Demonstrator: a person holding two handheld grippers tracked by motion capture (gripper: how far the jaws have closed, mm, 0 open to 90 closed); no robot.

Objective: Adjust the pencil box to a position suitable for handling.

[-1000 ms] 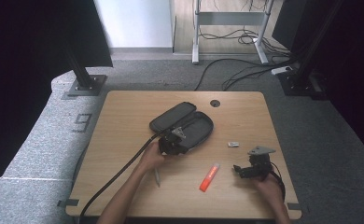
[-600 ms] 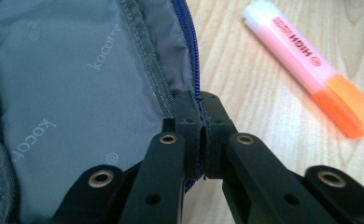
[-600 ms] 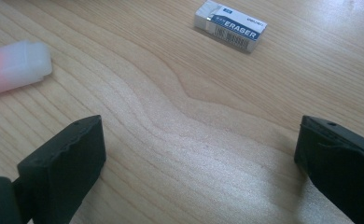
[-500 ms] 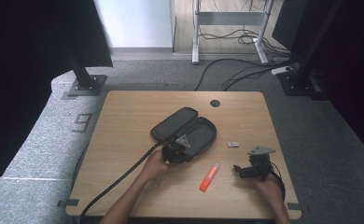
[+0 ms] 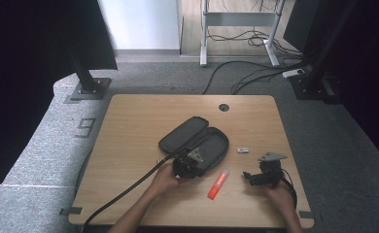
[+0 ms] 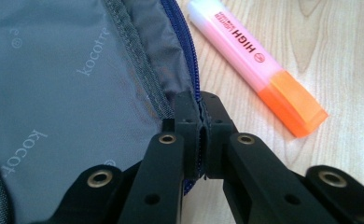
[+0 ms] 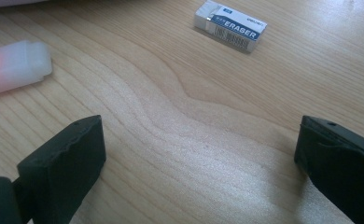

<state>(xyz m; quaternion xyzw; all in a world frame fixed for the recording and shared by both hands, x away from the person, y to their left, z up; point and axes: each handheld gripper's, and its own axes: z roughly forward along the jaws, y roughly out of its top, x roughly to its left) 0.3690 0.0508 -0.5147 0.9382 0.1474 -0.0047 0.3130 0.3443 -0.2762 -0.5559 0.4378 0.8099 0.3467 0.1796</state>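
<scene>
Left tool (image 6: 195, 122) is pinched tight on the zipper edge of the open pencil case (image 5: 193, 141), mid-frame on the worktop (image 5: 134, 121), so you can hold it still. Your right tool (image 5: 258, 177) waits wide open near the highlighter (image 5: 217, 184).

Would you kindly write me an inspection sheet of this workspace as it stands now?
Surface: wooden table, with a round hole near the far edge.
Job's things: grey case lying open; orange highlighter and eraser on the wood beside it.
Clutter: nothing seen.
Grippers: left tool shut on the case's zipper edge; right tool open above bare wood.
Cables: black cable trailing from the left tool; loose cables on the floor beyond.
Surroundings: grey carpet, black stands.
</scene>
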